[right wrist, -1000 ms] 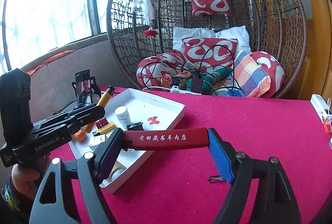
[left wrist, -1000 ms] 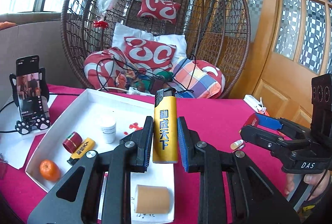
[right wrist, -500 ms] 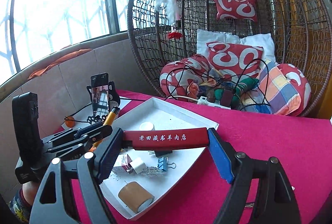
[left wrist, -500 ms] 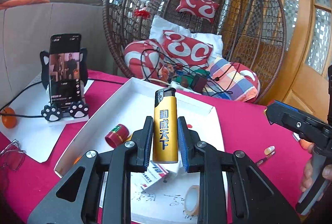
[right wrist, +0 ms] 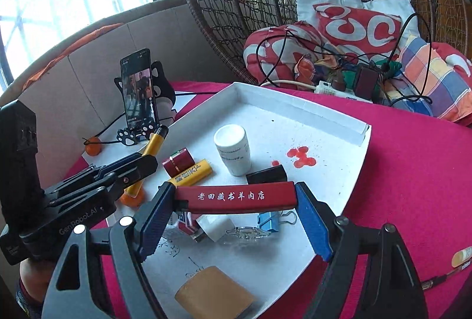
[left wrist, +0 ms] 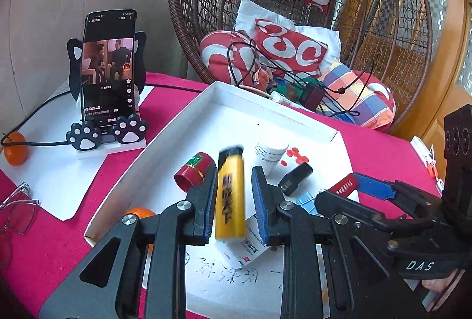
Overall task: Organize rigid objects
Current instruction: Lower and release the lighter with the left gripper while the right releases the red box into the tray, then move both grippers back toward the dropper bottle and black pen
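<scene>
My left gripper [left wrist: 233, 195] hangs over the white tray [left wrist: 274, 109]. Its jaws stand apart from a yellow lighter [left wrist: 230, 195], which is blurred and slipping down between them. My right gripper [right wrist: 236, 201] is shut on a red lighter [right wrist: 236, 197] held lengthwise across its pads, just above the tray [right wrist: 298, 109]. The left gripper with its yellow lighter [right wrist: 150, 153] also shows at the left of the right wrist view [right wrist: 138, 168]. The right gripper shows at the right of the left wrist view [left wrist: 354, 186].
In the tray lie a white bottle [right wrist: 233, 152], a red cap [left wrist: 194, 171], a second yellow lighter [right wrist: 191, 173], a black block [right wrist: 267, 174], a blue binder clip [right wrist: 270, 220] and a tan tape roll [right wrist: 215, 294]. A phone on a stand [left wrist: 107, 77] and glasses [left wrist: 17, 212] are left.
Both grippers moved down and forward over the tray. The left jaws have opened and the yellow lighter is dropping from them. The right gripper still holds the red lighter.
</scene>
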A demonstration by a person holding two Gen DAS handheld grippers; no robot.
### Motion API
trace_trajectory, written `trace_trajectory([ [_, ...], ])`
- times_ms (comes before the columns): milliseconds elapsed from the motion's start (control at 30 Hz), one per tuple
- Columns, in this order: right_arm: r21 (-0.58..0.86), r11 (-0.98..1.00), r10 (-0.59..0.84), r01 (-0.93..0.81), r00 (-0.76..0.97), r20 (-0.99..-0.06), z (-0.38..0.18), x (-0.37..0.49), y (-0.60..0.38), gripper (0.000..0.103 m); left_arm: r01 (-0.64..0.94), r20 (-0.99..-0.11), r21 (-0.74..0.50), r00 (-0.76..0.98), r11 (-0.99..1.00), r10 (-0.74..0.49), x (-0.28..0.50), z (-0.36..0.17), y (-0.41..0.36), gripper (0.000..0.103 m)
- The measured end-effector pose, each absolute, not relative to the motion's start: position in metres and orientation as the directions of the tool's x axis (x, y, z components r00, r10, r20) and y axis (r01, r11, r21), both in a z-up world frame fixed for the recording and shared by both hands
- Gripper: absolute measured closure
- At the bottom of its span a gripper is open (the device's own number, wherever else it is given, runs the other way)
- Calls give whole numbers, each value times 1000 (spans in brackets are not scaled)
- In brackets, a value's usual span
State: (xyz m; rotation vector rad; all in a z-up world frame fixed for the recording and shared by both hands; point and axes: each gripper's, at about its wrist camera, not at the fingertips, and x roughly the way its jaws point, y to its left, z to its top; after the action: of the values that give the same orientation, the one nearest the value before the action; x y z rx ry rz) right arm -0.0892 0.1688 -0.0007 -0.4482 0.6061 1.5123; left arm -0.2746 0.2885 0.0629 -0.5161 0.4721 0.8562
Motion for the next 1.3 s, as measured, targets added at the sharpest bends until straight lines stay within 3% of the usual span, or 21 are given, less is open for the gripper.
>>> trace_trajectory([
  [67, 110, 26, 779, -994, -49, -625, -6, -89, 171, 22, -806, -580, -218, 560, 550, 591, -273, 65, 287, 80],
  [133, 119, 28, 780, -993, -52, -624, -8, -89, 172, 22, -815, -580, -205, 548, 543, 603, -273, 66, 286, 73],
  [200, 125, 29, 784, -992, -55, -618, -9, -90, 172, 21, -834, -583, -197, 522, 514, 623, -276, 66, 287, 41],
  [233, 125, 30, 789, -992, -54, -612, -9, -90, 170, 21, -848, -582, -194, 505, 494, 638, -278, 67, 289, 32],
  [267, 124, 31, 798, -992, -50, -601, -8, -90, 168, 21, -856, -577, -200, 496, 476, 649, -282, 68, 290, 17],
  [300, 122, 33, 806, -992, -45, -590, -6, -89, 166, 17, -864, -571, -210, 489, 458, 660, -287, 69, 293, 8],
  [367, 113, 38, 821, -993, -34, -571, -2, -88, 160, 3, -883, -557, -218, 463, 416, 690, -295, 73, 294, 0],
  [400, 105, 42, 831, -994, -24, -556, 1, -88, 156, 0, -890, -551, -217, 451, 402, 702, -298, 76, 294, 0],
  [800, 129, 103, 876, -986, 28, -482, 16, -72, 116, 0, -872, -518, -211, 484, 442, 705, -285, 92, 270, 0],
  [1133, 198, 310, 868, -930, 192, -457, 9, -4, 56, 0, -664, -435, -293, 733, 688, 523, -225, 113, 195, 0],
  [1300, 246, 449, 827, -859, 295, -478, -1, 42, 25, 0, -611, -469, -264, 758, 747, 454, -197, 106, 177, 0],
])
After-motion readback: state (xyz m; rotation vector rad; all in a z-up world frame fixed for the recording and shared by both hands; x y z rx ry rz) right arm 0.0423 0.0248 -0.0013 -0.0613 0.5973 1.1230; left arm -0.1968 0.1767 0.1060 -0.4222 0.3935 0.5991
